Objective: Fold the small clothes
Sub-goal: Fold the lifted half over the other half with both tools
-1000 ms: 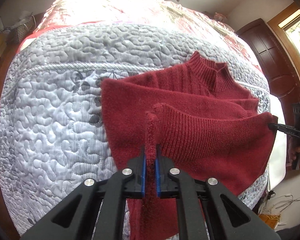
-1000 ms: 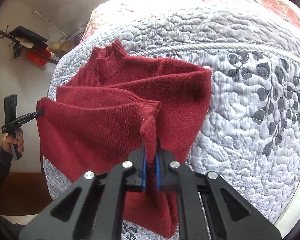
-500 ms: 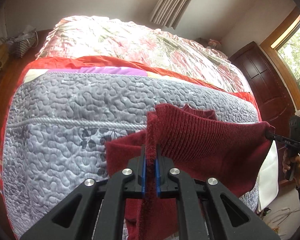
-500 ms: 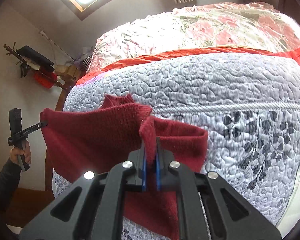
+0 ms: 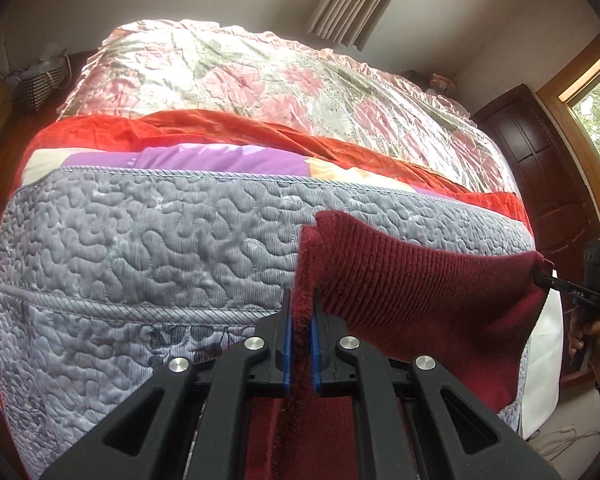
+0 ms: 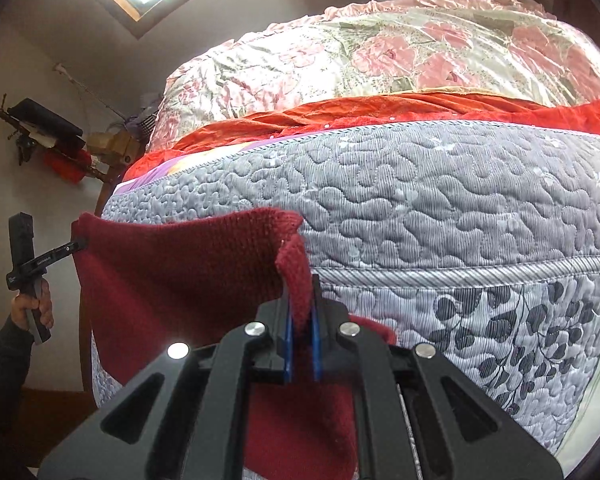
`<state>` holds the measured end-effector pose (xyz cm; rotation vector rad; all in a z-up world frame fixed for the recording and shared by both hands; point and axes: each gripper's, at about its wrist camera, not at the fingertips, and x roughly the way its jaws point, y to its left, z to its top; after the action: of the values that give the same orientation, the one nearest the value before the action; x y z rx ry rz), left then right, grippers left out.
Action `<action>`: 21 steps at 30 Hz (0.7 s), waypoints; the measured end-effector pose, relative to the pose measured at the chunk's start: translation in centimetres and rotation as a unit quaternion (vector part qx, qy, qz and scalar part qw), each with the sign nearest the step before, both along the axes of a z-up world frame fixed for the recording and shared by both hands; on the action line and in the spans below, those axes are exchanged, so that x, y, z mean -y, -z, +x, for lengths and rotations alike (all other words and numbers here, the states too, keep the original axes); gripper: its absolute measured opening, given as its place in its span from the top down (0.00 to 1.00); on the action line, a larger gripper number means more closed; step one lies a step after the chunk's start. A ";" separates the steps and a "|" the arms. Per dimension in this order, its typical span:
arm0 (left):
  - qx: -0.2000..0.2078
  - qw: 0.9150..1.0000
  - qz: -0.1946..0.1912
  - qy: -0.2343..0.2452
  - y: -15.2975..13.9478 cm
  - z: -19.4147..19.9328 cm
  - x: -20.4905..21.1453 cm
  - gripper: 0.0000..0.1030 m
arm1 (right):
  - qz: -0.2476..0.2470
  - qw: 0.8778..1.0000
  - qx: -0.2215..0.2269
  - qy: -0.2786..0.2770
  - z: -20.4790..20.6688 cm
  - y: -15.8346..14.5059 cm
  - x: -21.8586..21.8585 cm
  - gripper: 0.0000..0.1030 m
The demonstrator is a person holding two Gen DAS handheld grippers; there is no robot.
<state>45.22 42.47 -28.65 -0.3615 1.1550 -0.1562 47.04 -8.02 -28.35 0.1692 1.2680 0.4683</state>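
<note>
A dark red knit sweater (image 5: 412,304) hangs stretched between both grippers above the grey quilted bedspread (image 5: 148,256). My left gripper (image 5: 301,312) is shut on one corner of its ribbed hem, the cloth pinched between the blue pads. In the left wrist view the right gripper (image 5: 540,278) grips the other corner at the far right. My right gripper (image 6: 300,304) is shut on its corner of the sweater (image 6: 172,276); the left gripper (image 6: 76,245) shows at the far left, held by a hand (image 6: 32,308). The sweater's collar and lower body are hidden.
The bed carries a grey quilt (image 6: 440,216), an orange-red blanket (image 5: 228,128) and a floral satin cover (image 5: 284,76) farther back. A dark wooden door (image 5: 540,152) is at the right. A rack with dark and red items (image 6: 48,136) hangs on the left wall.
Both grippers rose and tilted up with the sweater's hem. The sweater lay mostly flat with its collar showing; now the hem hangs taut between the grippers and the collar is out of sight.
</note>
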 end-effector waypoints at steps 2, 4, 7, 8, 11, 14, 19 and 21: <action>-0.010 1.000 -0.001 -0.001 1.0 0.7 0.0 0.93 | -0.006 1.000 -0.005 -0.002 0.6 0.9 -0.4 0.95; -0.023 1.000 -0.002 -0.002 2.2 1.3 0.1 0.93 | -0.011 1.000 -0.013 -0.003 1.1 2.0 -0.6 0.95; -0.038 0.999 -0.001 -0.005 3.8 1.8 -0.1 0.93 | -0.016 1.000 -0.022 0.001 1.6 3.1 -0.7 0.95; -0.043 0.999 -0.003 -0.009 4.4 1.9 -0.4 0.93 | -0.017 1.000 -0.025 0.005 2.0 3.6 -0.6 0.95; -0.055 0.998 -0.003 -0.015 5.8 2.2 -0.8 0.93 | -0.018 0.999 -0.033 0.012 2.6 4.7 -0.4 0.95; -0.065 0.998 0.001 -0.016 7.0 2.6 -0.7 0.93 | -0.023 0.999 -0.037 0.014 3.0 5.7 -0.5 0.94; -0.106 0.993 0.028 -0.034 9.3 3.0 -0.7 0.74 | -0.034 0.998 -0.046 0.038 2.9 7.5 -0.1 0.73; -0.100 0.993 0.043 -0.044 8.8 2.2 -1.0 0.64 | -0.012 0.997 -0.042 0.060 1.9 6.8 0.7 0.64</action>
<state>47.38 43.43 -37.41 -0.3565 1.3360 0.0088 48.96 -8.71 -35.15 0.2446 1.3382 0.3453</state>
